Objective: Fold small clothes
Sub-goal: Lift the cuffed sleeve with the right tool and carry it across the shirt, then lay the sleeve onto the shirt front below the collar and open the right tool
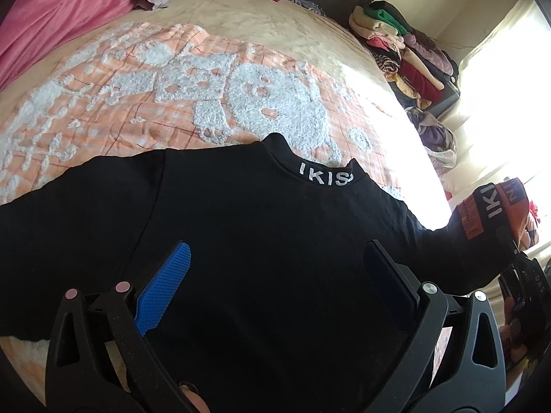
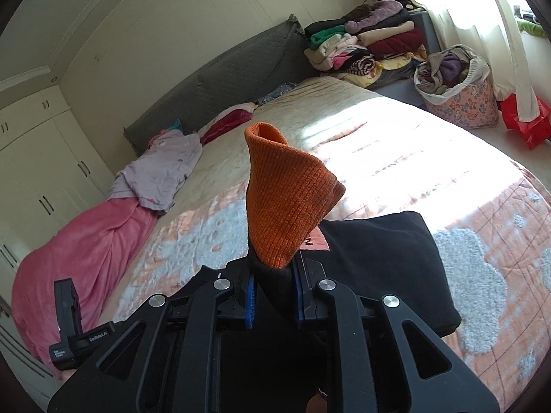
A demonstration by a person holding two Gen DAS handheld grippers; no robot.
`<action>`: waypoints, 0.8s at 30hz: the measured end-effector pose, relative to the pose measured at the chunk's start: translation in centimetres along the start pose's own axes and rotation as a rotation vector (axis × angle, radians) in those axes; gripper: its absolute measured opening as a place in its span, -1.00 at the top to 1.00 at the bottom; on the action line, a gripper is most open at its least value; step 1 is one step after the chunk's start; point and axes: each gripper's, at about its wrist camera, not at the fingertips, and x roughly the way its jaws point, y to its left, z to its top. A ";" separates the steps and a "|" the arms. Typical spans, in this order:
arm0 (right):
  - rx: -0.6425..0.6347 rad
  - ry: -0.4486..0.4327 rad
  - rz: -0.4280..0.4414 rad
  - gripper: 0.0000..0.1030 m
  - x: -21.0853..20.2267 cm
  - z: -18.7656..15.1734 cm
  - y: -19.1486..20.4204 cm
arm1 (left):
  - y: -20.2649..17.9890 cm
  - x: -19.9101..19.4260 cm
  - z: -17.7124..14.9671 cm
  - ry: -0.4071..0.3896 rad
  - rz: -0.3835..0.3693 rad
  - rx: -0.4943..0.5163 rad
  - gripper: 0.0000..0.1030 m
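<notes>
A small black sweater (image 1: 261, 241) with a white-lettered collar (image 1: 325, 177) lies spread on the bed, collar away from me. My left gripper (image 1: 275, 275) is open just above the sweater's body, holding nothing. The sweater's right sleeve ends in an orange ribbed cuff (image 2: 286, 199). My right gripper (image 2: 274, 292) is shut on that sleeve just below the cuff and holds it up off the bed. The lifted cuff (image 1: 496, 210) also shows at the right edge of the left wrist view. In the right wrist view the sweater's body (image 2: 385, 268) lies right of the gripper.
The bed has an orange and white textured blanket (image 1: 193, 82). A pink blanket (image 2: 86, 247) and a lilac garment (image 2: 165, 172) lie near the grey headboard (image 2: 220, 75). Folded clothes (image 2: 372, 41) and a full fabric basket (image 2: 454, 82) stand beside the bed.
</notes>
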 end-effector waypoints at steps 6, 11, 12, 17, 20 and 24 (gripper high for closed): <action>-0.022 0.044 0.056 0.70 2.8 -1.6 2.8 | 1.4 0.0 0.3 0.006 -0.008 -0.047 -0.83; -0.052 0.093 0.093 0.70 5.0 -3.2 5.2 | 2.5 -0.1 0.5 0.010 -0.014 -0.081 -0.83; -0.055 0.103 0.097 0.70 5.4 -3.5 5.4 | 2.8 0.0 0.6 0.012 -0.016 -0.088 -0.83; -0.065 0.157 0.105 0.70 7.3 -5.2 6.5 | 3.6 0.3 0.6 0.025 -0.021 -0.113 -0.83; -0.081 0.193 0.114 0.64 8.1 -6.3 6.9 | 3.9 0.5 0.6 0.032 -0.028 -0.123 -0.83; -0.107 0.233 0.125 0.46 8.6 -7.4 7.4 | 4.0 0.7 0.4 0.042 -0.039 -0.129 -0.83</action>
